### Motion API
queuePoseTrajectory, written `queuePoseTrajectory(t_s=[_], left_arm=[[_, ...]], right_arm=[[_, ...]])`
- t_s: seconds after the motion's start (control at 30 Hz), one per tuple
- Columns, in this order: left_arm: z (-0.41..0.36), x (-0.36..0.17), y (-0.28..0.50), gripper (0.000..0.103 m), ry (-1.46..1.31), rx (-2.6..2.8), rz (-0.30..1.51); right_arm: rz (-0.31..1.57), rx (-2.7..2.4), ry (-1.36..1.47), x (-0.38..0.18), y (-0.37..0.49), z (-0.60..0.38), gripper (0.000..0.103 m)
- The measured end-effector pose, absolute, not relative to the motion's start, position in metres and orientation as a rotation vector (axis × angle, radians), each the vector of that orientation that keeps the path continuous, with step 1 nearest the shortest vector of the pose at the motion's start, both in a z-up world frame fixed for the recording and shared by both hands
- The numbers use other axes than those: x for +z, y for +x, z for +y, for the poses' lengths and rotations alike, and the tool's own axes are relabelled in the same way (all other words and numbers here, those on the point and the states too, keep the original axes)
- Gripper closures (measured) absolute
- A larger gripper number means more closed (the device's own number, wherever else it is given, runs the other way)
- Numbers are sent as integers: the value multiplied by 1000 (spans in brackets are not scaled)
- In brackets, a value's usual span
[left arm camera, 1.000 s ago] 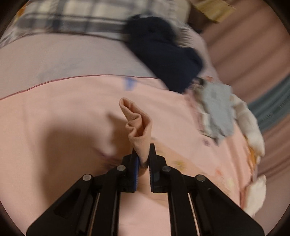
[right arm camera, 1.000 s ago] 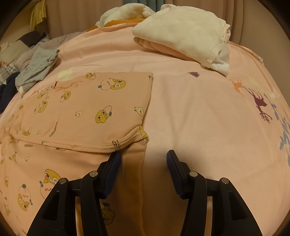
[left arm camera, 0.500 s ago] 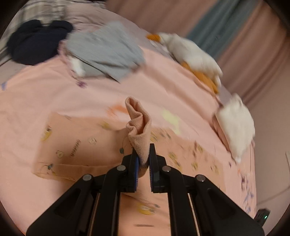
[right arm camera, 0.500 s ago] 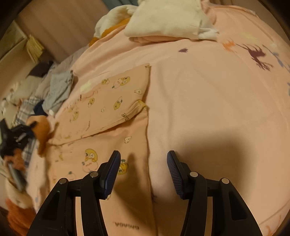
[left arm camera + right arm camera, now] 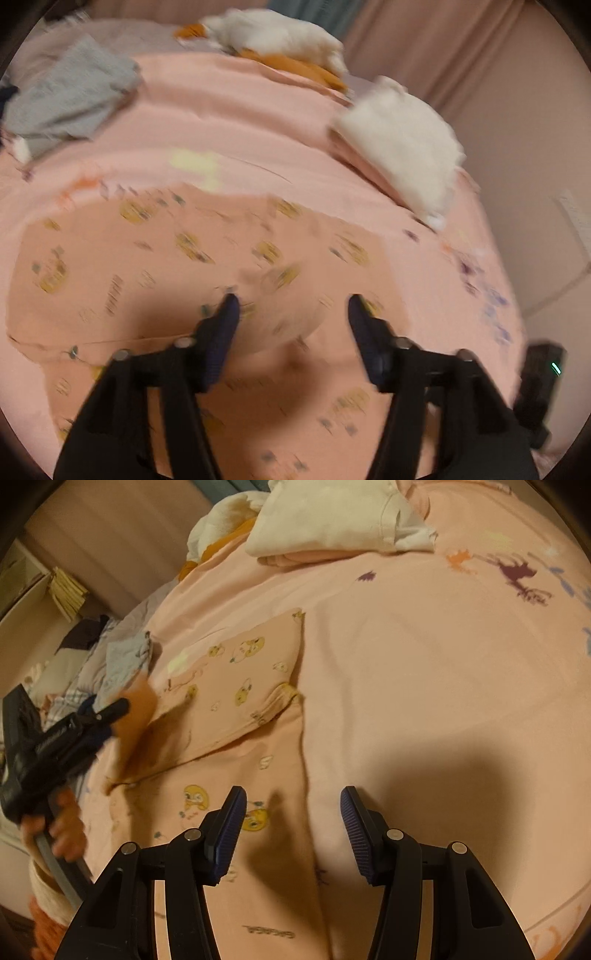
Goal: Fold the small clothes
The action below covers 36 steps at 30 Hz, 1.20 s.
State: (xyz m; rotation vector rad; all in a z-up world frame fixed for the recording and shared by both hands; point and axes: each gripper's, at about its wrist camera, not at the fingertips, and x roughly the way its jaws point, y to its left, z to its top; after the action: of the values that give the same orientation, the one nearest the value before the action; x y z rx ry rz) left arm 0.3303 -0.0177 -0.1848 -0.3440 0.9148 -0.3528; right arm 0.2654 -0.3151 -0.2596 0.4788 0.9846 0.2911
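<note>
A small peach garment with yellow cartoon prints (image 5: 236,686) lies partly folded on the pink bedsheet (image 5: 424,657). In the left wrist view it (image 5: 207,254) spreads under and ahead of my left gripper (image 5: 291,299), which is open and empty just above it; the view is motion-blurred. In the right wrist view my left gripper (image 5: 110,716) sits at the garment's left edge, by a raised fold of cloth (image 5: 136,709). My right gripper (image 5: 291,794) is open and empty above the garment's near right edge.
A folded white garment on a pink one (image 5: 332,520) lies at the far side of the bed. A white and orange pile (image 5: 280,44) and a grey garment (image 5: 70,96) lie farther off. A black device with a green light (image 5: 543,369) sits at the right edge.
My left gripper has opened and let go of the peach cloth it held pinched upright; it has swung over the garment. The right gripper stayed open, tilting slightly.
</note>
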Motion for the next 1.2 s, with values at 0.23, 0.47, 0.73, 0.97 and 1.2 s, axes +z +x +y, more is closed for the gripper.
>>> queuePoseTrajectory(t_s=[0.23, 0.47, 0.73, 0.97, 1.2], left_arm=[[47, -162, 287, 31, -294, -219, 819], [113, -212, 267, 33, -297, -76, 927], [123, -250, 276, 42, -329, -104, 985], [136, -250, 277, 41, -397, -80, 958], [131, -250, 287, 40, -373, 9, 957]], right_arm=[[936, 404, 540, -235, 284, -296, 37], [1058, 528, 677, -253, 346, -225, 37], [1151, 472, 651, -275, 374, -179, 94], [938, 561, 664, -211, 373, -199, 96], [765, 494, 570, -135, 378, -227, 96]])
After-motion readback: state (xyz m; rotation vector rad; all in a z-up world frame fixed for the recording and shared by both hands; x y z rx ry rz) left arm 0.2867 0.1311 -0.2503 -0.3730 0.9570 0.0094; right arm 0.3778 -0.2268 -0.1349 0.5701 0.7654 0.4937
